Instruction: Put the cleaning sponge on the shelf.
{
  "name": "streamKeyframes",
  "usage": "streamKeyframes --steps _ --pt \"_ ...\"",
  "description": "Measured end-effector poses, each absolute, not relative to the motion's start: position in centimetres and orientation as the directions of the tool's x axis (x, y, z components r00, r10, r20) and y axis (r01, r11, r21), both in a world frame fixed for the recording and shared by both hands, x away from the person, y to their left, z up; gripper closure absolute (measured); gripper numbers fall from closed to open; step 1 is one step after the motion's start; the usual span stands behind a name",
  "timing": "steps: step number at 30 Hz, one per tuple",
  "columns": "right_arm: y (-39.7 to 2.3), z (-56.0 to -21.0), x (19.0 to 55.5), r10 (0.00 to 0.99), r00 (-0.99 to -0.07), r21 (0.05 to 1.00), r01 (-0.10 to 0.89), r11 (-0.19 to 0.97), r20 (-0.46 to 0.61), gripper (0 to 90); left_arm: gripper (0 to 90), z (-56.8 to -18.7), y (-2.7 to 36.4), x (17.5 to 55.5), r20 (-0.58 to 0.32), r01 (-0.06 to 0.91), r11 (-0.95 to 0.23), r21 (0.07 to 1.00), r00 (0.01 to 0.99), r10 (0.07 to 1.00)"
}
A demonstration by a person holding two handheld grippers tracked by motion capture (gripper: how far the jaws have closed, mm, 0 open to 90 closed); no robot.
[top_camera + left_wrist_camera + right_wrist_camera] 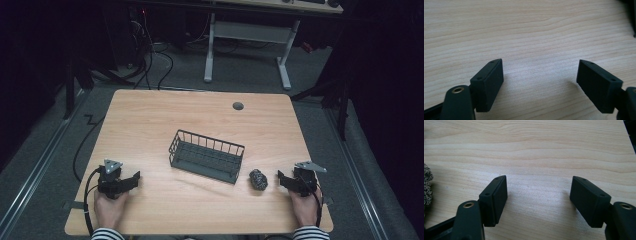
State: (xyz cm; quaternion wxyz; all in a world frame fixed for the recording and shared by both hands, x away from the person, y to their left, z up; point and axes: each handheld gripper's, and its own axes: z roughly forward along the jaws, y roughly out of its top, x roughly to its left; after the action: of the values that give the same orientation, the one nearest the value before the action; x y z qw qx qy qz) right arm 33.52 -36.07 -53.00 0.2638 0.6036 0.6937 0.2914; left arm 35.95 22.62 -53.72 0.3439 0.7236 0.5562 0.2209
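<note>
— Two hands low at the worktop's [150,120] near edge?
— Yes; left gripper [134,178] and right gripper [281,178] both gape, empty. The dark bundle [258,179] lies just beside the right one, near the wire basket [206,156], which the high view shows.

Black basket [206,157] — speckled grey ball [258,180]

Pale wood-grain tabletop [150,125] looked smooth and matt, the dark wire rectangular basket [206,156] read as matt-coated metal, the small grey-black knitted lump [258,180] looked coarse and woolly, and both grippers' black jaw pads looked like matt plastic.
</note>
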Motion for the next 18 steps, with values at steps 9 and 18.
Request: streamKeyframes --steps 9,18 --pt "-36.0 -52.6 33.3 0.985 -0.171 0.723 0.683 0.106 0.017 33.5 21.4 -53.8 22.1 36.0 -0.016 0.652 -0.185 0.735 0.290 0.957" --pt "-35.6 -51.2 31.8 0.970 -0.241 0.759 0.639 0.123 0.045 32.3 21.3 -53.8 22.1 36.0 -0.017 0.652 -0.185 0.735 0.291 0.957"
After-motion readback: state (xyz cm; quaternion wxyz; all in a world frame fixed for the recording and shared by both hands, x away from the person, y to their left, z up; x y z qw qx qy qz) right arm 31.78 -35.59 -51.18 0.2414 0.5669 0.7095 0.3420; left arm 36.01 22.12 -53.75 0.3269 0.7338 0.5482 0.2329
